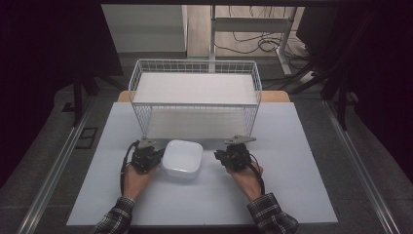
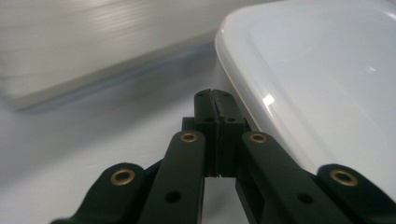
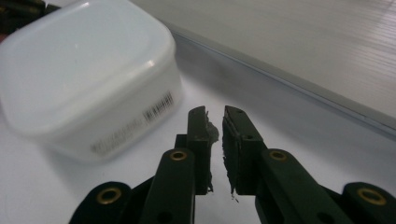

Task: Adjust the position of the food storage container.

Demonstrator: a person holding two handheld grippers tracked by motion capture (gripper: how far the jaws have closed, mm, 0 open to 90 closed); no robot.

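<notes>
The white tub point(image 1: 182, 158) sits on the desk point(image 1: 292, 146) between both claws, rack point(image 1: 195, 97) at 12 o'clock. Left claw point(image 2: 215, 100) pressed closed beside its rim; right claw point(image 3: 214, 122) narrowly parted, empty, probably ready to flank it.

We see a white container point(image 1: 182, 158) of smooth, glossy plastic — highlights gleam along its rim, and a printed barcode label sits on one wall. The rack point(image 1: 195, 97) behind it is thin white-coated wire with matt shelf boards. The tabletop point(image 1: 292, 146) looks matt and pale. The right gripper point(image 3: 214, 122) is matt black — its pads point(image 3: 211, 135) are rough and frayed.
</notes>
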